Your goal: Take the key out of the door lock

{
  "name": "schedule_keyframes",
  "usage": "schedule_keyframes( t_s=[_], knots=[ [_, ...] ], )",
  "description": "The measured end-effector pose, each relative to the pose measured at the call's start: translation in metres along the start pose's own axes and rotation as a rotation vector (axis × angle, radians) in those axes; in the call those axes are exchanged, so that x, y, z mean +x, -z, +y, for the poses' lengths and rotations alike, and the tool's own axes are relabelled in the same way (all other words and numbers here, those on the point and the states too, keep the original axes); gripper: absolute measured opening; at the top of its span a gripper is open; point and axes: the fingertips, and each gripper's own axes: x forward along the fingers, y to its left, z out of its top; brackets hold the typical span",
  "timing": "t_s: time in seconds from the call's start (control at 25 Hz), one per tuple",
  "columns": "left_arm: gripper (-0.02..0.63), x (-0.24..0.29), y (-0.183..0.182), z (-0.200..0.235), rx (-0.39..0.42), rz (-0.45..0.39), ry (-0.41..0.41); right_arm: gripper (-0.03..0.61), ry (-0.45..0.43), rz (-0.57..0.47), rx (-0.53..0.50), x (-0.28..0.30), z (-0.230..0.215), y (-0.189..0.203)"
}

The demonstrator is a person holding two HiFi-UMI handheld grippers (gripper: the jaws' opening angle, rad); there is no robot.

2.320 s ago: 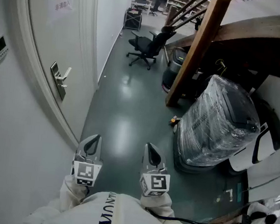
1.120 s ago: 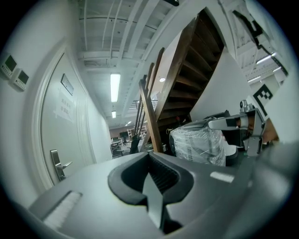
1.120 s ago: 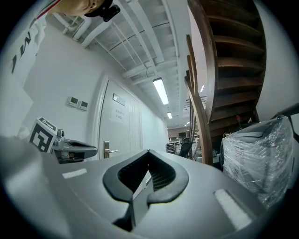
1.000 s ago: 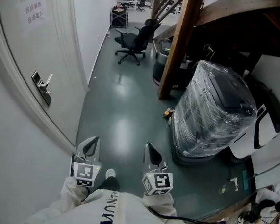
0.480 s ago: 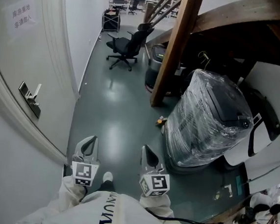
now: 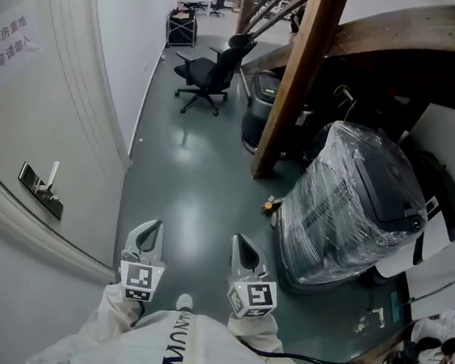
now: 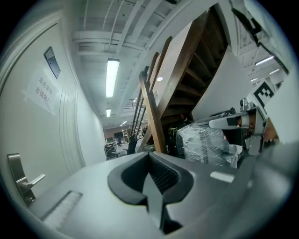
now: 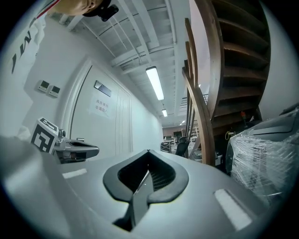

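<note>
Left of me on the door [image 6: 34, 111], the lock [image 6: 41, 191] lies well apart from left gripper [image 6: 151, 234] and right gripper [image 6: 244, 251], both carried level, jaws together and empty, I judge for the approach; key too small to see.

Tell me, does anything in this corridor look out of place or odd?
Two things stand out, mildly. An office chair stands alone in the middle of the corridor. A bulky machine wrapped in clear plastic film sits beside the wooden stair post, with a small orange item loose on the floor beside it.
</note>
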Motion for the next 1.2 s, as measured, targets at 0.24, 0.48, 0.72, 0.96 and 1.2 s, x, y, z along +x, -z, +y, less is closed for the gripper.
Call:
schedule_keyframes(
  t_s=[0.24, 0.48, 0.72, 0.96, 1.2],
  knots=[
    [0.000, 0.044, 0.007, 0.041, 0.008, 0.004, 0.006, -0.008, 0.001, -0.001, 0.007, 0.064, -0.002, 0.003],
    [0.000, 0.070, 0.017, 0.060, 0.010, 0.009, 0.019, -0.008, -0.001, 0.027, -0.003, 0.096, -0.003, 0.009],
    [0.000, 0.095, 0.034, 0.061, -0.019, 0.043, 0.045, -0.008, 0.025, 0.063, 0.005, 0.115, -0.019, 0.019],
    [0.000, 0.144, 0.037, 0.072, -0.021, 0.057, 0.026, -0.008, 0.006, 0.079, 0.004, 0.159, -0.050, 0.024],
    [0.000, 0.206, 0.036, 0.072, -0.021, 0.078, 0.005, -0.008, -0.037, 0.084, -0.009, 0.215, -0.093, 0.025]
  ],
)
